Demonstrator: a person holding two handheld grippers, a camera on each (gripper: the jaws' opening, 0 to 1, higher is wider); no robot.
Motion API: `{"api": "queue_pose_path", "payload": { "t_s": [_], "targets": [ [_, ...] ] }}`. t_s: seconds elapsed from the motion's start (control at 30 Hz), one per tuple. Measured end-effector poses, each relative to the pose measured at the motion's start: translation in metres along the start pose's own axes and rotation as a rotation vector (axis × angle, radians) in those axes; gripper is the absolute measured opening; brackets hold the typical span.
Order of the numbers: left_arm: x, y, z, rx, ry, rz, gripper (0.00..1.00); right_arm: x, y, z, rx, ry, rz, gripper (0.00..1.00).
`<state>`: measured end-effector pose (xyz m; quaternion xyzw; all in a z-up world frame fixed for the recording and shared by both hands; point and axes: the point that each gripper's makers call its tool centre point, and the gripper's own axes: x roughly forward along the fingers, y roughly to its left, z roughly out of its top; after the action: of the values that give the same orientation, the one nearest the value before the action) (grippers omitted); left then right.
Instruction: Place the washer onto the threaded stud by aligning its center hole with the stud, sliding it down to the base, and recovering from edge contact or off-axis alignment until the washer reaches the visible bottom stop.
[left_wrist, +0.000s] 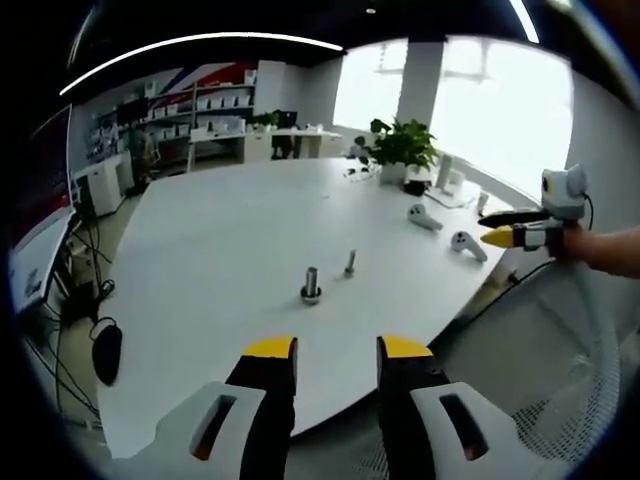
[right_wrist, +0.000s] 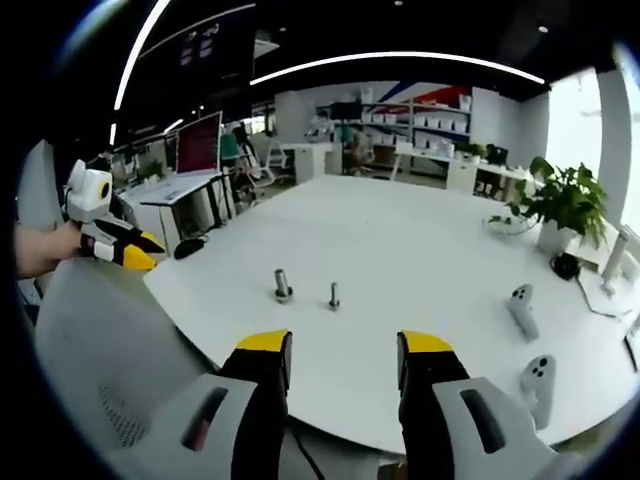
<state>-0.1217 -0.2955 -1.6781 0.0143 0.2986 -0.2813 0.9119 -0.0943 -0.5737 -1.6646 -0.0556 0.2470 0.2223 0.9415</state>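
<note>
Both grippers open and empty above the table edge.

Left gripper (left_wrist: 337, 352) and right gripper (right_wrist: 343, 348) show spread yellow-tipped black jaws on grey bodies. Beyond, on the smooth white table (left_wrist: 230, 240), 2 small metal pieces stand upright: a stud (left_wrist: 311, 284) with a washer-like ring at its base, and a thinner bolt (left_wrist: 350, 263) just beside it.

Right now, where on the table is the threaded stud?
In the left gripper view the thin stud stands upright on the white table, just right of the thicker post and ahead of the open left gripper.
</note>
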Motion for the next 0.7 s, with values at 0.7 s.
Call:
{"api": "queue_pose_path", "payload": {
  "t_s": [0.7],
  "targets": [
    [0.0, 0.0003, 0.0001, 0.006, -0.003, -0.004, 0.3, 0.0047, 0.0075, -0.0088, -0.007, 0.053, 0.033, 0.46]
  ]
}}
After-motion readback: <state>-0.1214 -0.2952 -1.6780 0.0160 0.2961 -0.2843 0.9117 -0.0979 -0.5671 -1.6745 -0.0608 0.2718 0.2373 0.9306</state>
